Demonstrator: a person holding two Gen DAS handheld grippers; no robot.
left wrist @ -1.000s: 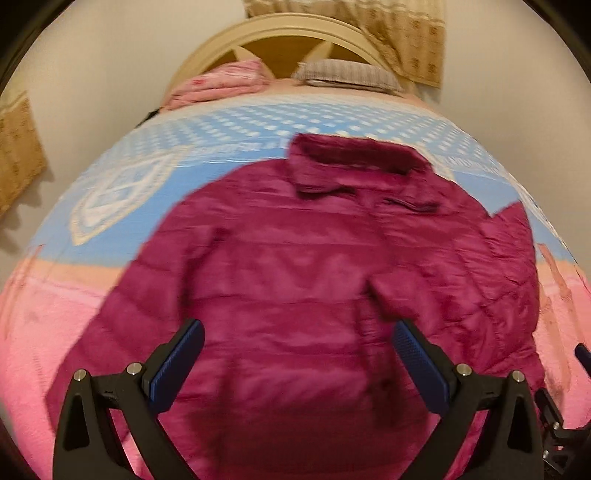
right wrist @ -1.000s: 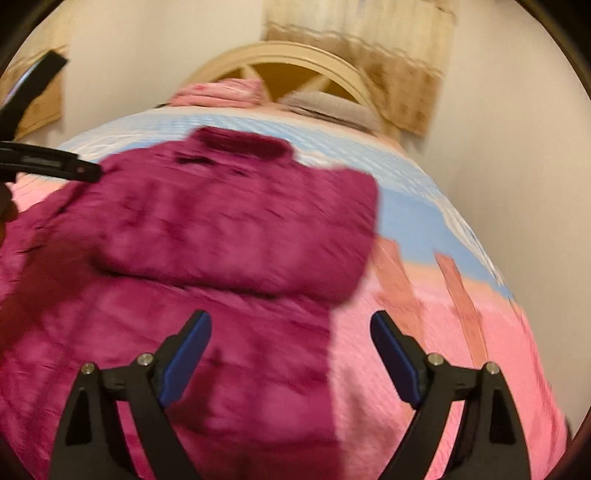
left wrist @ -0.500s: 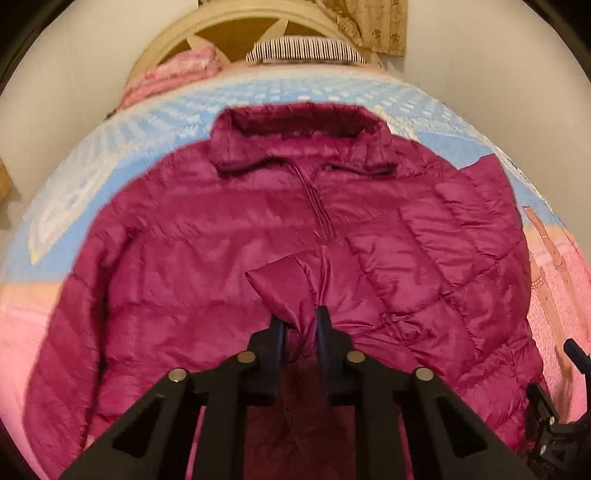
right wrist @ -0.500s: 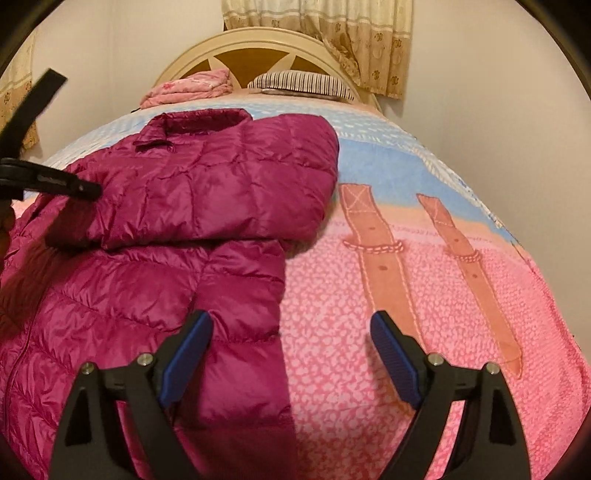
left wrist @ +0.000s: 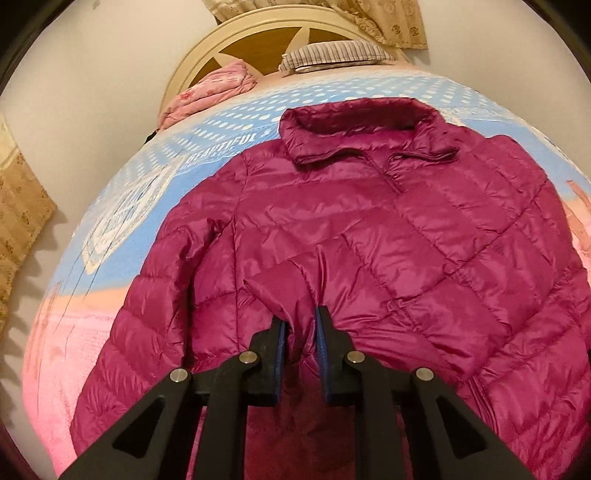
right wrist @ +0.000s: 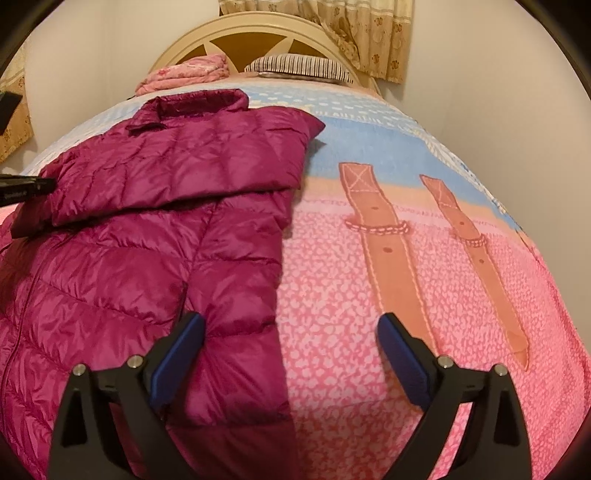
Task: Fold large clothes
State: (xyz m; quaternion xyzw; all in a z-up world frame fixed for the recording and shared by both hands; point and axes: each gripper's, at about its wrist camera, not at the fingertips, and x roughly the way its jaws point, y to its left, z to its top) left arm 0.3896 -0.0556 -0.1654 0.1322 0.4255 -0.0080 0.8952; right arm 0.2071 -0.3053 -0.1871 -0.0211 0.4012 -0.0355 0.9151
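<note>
A magenta puffer jacket (left wrist: 369, 229) lies front up on the bed, collar toward the headboard. One sleeve is folded across its chest. My left gripper (left wrist: 299, 314) is shut on that sleeve's cuff (left wrist: 280, 291), and the puffy fabric bulges out past its tips. In the right wrist view the jacket (right wrist: 147, 240) fills the left half. My right gripper (right wrist: 290, 325) hovers over the jacket's side edge, and its jaws are opening. The jacket's edge and the pink blanket (right wrist: 369, 295) show between them, and the pads press on nothing. The left gripper's (right wrist: 26, 182) black tip shows at the left edge.
The bed is covered by a pink and blue blanket (left wrist: 122, 221) with printed brown straps (right wrist: 388, 240). A striped pillow (left wrist: 332, 55) and a folded pink quilt (left wrist: 210, 88) lie by the cream headboard (left wrist: 258, 33). Walls flank both sides of the bed, and curtains hang behind it.
My left gripper went from wide open over the jacket to shut on the sleeve cuff, then sank a little. My right gripper slid toward the jacket's side edge and its jaws widened slightly.
</note>
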